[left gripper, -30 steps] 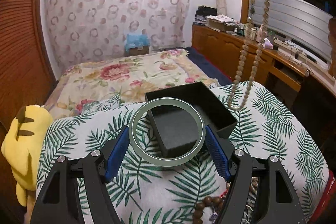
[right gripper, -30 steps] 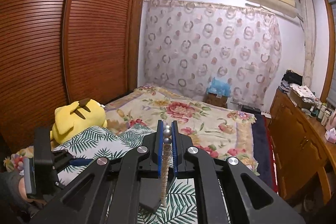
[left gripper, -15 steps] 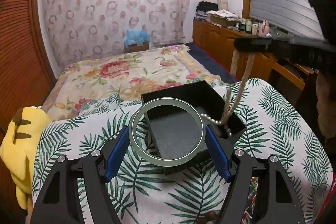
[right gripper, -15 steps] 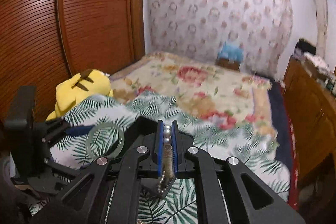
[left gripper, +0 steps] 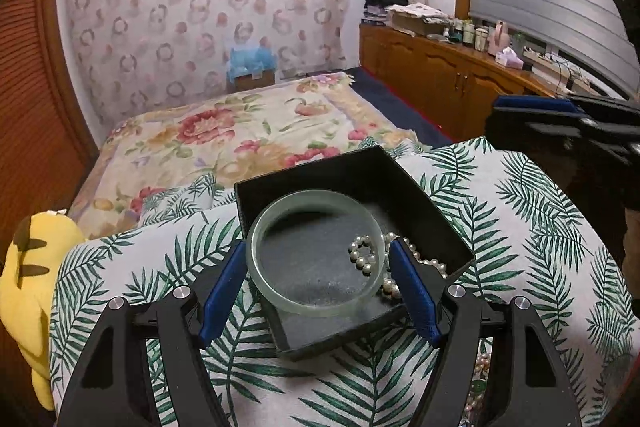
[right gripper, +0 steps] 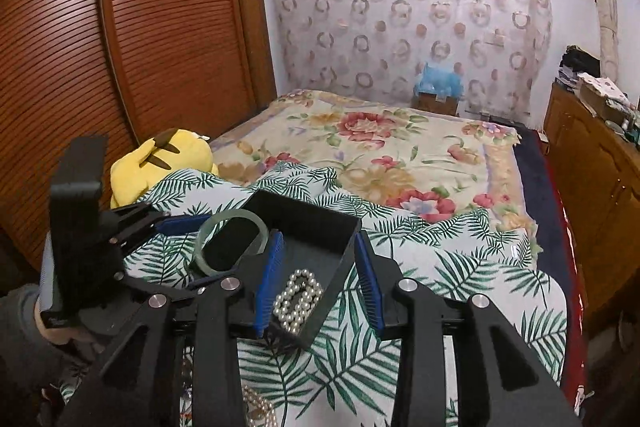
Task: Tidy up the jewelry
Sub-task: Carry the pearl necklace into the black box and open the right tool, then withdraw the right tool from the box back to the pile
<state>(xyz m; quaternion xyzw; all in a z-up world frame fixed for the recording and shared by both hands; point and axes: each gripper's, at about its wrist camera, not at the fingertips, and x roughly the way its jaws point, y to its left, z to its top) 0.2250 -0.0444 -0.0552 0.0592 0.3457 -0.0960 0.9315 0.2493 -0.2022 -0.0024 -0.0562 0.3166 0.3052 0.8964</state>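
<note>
A black open box sits on a palm-leaf cloth. My left gripper is shut on a pale green bangle and holds it over the box's near corner. A pearl necklace lies piled inside the box. In the right wrist view the box lies between my right gripper's open, empty fingers, with the pearl necklace in its near end. The bangle and left gripper show at left.
More beads lie on the cloth near me, and a pearl strand shows at the bottom of the right wrist view. A yellow plush toy sits at left. A floral bed lies beyond. Wooden cabinets stand at right.
My right gripper lowered the pearl necklace into the box and opened, leaving it there. My left gripper moved forward with the bangle over the box.
</note>
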